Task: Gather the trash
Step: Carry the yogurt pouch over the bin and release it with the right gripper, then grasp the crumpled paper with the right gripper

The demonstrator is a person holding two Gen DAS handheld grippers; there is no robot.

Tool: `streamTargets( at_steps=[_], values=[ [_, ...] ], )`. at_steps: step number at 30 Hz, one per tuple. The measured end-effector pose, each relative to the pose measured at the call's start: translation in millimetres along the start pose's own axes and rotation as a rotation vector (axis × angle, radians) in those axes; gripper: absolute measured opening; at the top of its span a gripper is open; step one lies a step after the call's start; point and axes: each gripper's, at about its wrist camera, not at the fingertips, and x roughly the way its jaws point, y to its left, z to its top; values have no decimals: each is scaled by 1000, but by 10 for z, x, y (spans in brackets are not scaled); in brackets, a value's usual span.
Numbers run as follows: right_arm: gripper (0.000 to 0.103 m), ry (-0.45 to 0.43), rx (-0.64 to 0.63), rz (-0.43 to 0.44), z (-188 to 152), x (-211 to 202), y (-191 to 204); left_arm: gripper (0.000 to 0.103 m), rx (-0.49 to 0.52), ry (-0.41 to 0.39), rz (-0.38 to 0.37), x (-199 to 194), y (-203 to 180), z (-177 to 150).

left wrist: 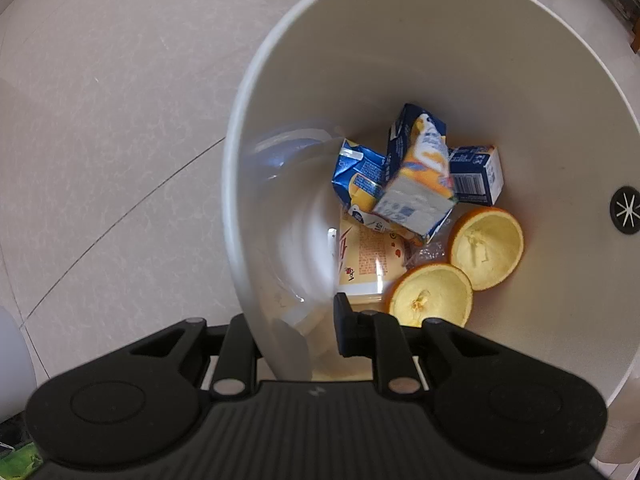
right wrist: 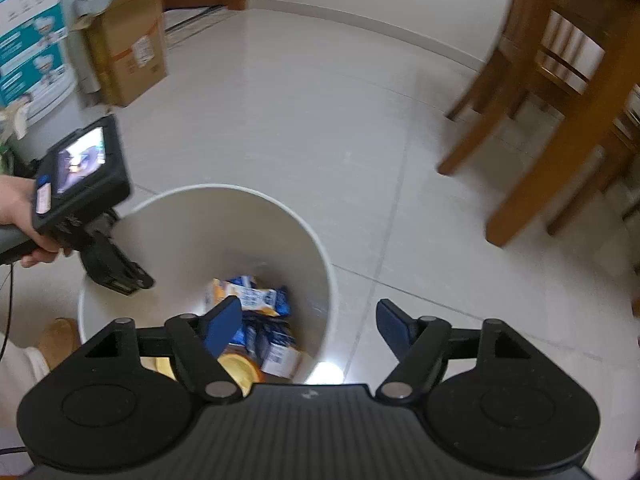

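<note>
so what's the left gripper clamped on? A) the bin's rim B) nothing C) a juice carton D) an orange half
A: the left gripper straddles the white bin wall, one finger inside and one outside, while the cartons and orange halves lie loose at the bottom.

A pale, glossy tiled floor (right wrist: 304, 120) with thin grey grout lines carries everything. A white round waste bin (right wrist: 320, 264) stands on it, open at the top. Well apart from the bin, near the far wall, a brown cardboard box (right wrist: 128, 56) sits on the tiles just beside a white and teal printed carton (right wrist: 28, 48). On the other side the legs of wooden chairs (right wrist: 560, 92) rest on the floor, clear of the bin
</note>
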Motion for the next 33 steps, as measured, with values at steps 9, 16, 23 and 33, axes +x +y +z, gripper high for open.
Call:
streamTargets(
  at_steps=[9,16,23,33],
  values=[
    [86,40,166,-101,-736,96,-531,17,-2,6,1,13,-6,-13],
    [86,175,298,-154,-1688,979,-816,17,4,10,2,17,-7,-12],
    [86,277,412,-174,-2352,1691,-1042,18,16,18,1,-7,-24,-14],
    [86,317,462,-147,-2635,2190,-1076,21,16,26,2,1,-41,-4]
  ],
)
